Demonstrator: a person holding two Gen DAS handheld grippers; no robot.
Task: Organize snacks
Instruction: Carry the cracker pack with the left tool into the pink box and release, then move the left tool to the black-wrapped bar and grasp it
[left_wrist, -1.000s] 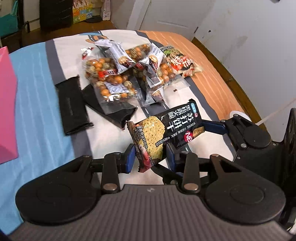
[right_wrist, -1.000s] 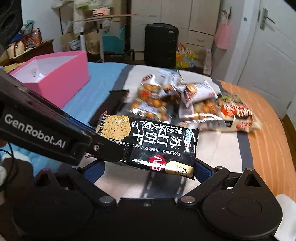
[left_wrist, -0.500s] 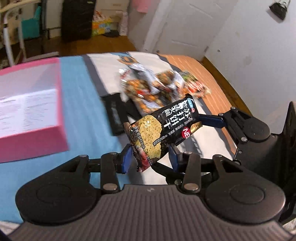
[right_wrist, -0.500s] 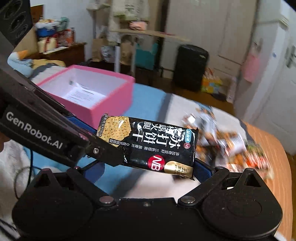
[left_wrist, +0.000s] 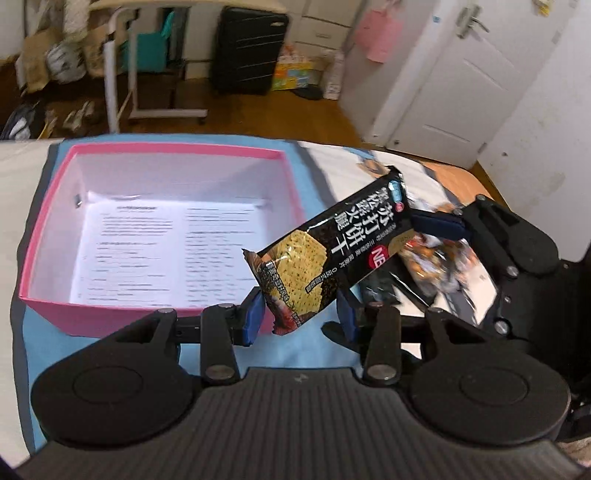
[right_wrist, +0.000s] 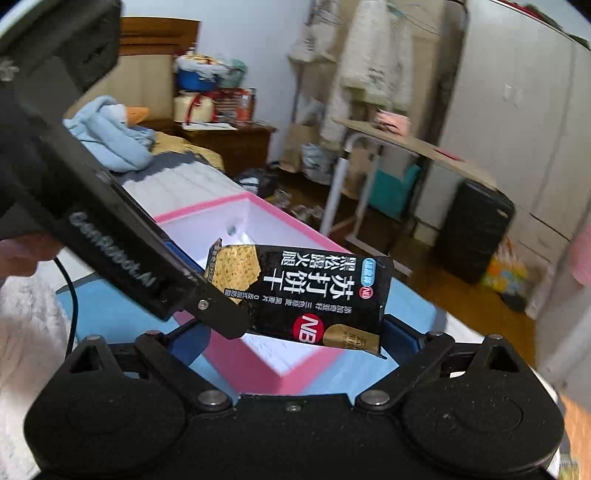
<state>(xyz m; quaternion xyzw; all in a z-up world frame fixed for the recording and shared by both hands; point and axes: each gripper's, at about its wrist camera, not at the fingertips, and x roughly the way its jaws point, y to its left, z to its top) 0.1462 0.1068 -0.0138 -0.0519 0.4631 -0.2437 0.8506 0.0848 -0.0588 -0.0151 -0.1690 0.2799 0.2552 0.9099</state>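
In the left wrist view, we see the left claw (left_wrist: 301, 317) with its blue pads either side of the lower end of a black cracker packet (left_wrist: 332, 254); its jaws have just been opening slightly, and a gap shows between the right pad and the wrapper, so we cannot tell whether the pads press on it. The packet slants up to the right, where the right claw (left_wrist: 428, 227) meets its upper end with a blue pad against the wrapper. Behind the packet sits an open pink box (left_wrist: 48, 236) on the blue part of the bed cover (left_wrist: 303, 354), with a printed sheet (left_wrist: 147, 251) lying flat on its floor. A blurred heap of other snack bags (left_wrist: 439, 266) lies to the right, below the right claw. In the right wrist view, we see the right claw (right_wrist: 291, 343) part open, with the packet (right_wrist: 306, 291) lying crosswise between its pads; the right pad touches the packet's end, while the left pad is hidden behind the left claw's finger (right_wrist: 218, 314), which crosses in front. The packet hangs above the near corner of the pink box (right_wrist: 295, 373).
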